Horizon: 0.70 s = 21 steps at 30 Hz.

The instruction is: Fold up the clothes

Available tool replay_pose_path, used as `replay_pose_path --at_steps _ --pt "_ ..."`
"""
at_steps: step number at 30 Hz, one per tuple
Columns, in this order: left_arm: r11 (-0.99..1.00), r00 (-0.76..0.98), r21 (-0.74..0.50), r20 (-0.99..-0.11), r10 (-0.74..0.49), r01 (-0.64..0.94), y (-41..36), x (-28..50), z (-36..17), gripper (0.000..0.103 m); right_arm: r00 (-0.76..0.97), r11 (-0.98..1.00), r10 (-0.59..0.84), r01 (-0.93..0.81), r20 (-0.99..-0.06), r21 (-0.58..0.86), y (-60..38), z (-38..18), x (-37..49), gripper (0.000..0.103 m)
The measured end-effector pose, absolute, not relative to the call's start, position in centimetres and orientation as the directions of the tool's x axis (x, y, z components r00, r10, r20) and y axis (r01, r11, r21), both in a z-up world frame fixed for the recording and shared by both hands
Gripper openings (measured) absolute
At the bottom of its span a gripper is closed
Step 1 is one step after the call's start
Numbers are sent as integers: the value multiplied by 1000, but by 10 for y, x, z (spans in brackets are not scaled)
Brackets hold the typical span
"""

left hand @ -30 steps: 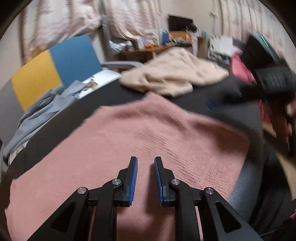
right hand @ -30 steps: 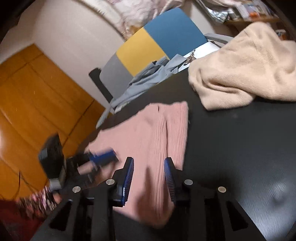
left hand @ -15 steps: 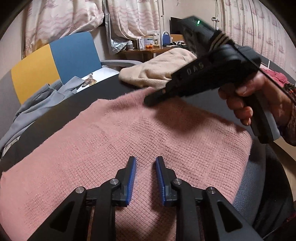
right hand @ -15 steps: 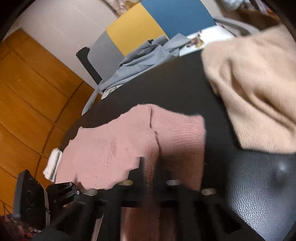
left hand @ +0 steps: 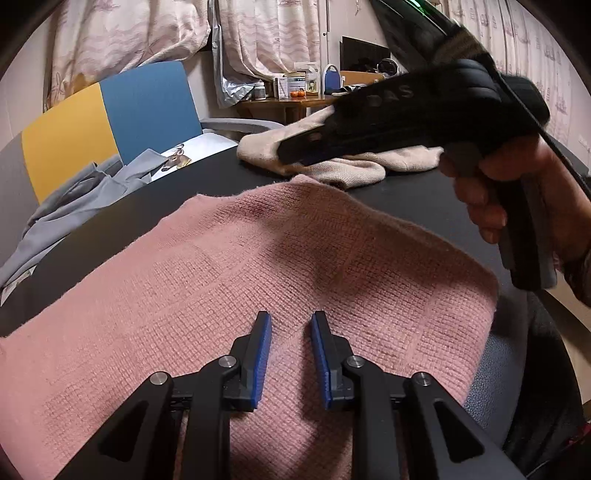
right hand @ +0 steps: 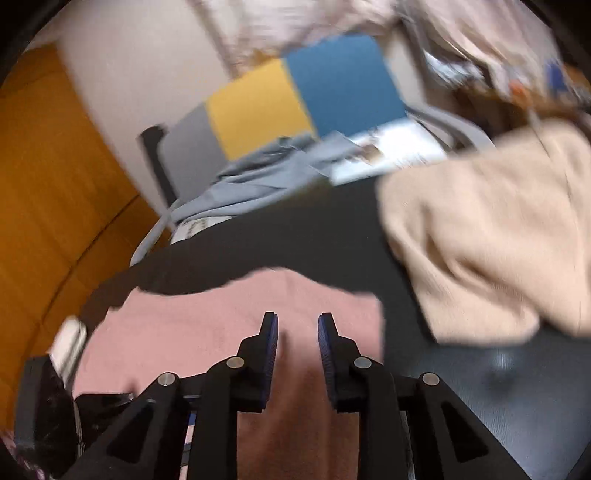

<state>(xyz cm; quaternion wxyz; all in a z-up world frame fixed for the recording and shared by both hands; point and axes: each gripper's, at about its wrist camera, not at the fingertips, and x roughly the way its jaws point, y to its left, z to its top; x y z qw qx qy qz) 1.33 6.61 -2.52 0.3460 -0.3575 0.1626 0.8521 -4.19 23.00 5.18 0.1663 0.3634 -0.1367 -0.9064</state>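
A: Knit first, closest in: the pink knit lies spread flat on the black surface, filling the foreground of the left wrist view.

B: And the left hand-held gripper?

A: Low over the knit near its near edge, blue-padded fingers apart with bare cloth showing in the gap. It grips nothing; whether the tips touch the cloth I cannot tell.

B: The right one?

A: The right hand-held gripper also hangs over the knit, fingers apart, nothing between them. That view is blurred, so fine detail is lost. In the left view it shows from the side, held in the person's right hand above the far right part of the knit, its tip out over the beige one.

B: What lies past the pink one?

A: A strip of bare surface, then a beige knit in a rumpled heap at the far right, its near fold just beside the pink one's far corner. In the right view it bulks large on the right.

B: And to the left?

A: Grey cloth draped off the surface's far left edge, with a printed sheet beside it. Behind stands a chair with grey, yellow and blue panels.

B: Farthest back?

A: A wooden desk crowded with small jars and boxes, and pale patterned curtains along the wall.
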Motion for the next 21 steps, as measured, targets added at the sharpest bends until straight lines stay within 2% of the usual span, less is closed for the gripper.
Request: replay_pose_path --at_steps 4,7,10,12,15,17,19,20,21 --pt "-708 -509 35 -720 472 -705 67 15 -25 22 -564 -910 -411 299 -716 287 193 41 -71 22" --pt "-709 -502 19 -720 480 -705 66 14 -26 22 -523 -938 -336 261 -783 228 184 22 -91 18" --pt "-708 -488 -7 -720 493 -706 63 12 -26 22 -571 -971 -240 135 -785 198 202 12 -98 4" --pt "-708 -479 -24 -720 503 -706 62 11 -26 22 -585 -969 -235 78 -776 235 215 5 -99 3" --pt "-710 -472 -43 -719 510 -703 59 10 -24 22 -582 -950 -290 80 -760 302 226 4 -96 4" --pt "-719 -475 -52 -717 509 -693 54 9 -21 22 -591 -938 -317 80 -742 337 233 9 -86 13" --pt "-731 -484 -68 -707 515 -679 47 12 -16 22 -629 -921 -344 80 -697 382 237 22 -66 33" --pt "-739 -494 -81 -695 523 -669 40 16 -12 22 -647 -909 -363 87 -671 408 240 29 -52 53" --pt "-748 -512 -86 -677 529 -659 32 21 -8 22 -659 -899 -375 88 -651 429 245 34 -38 60"
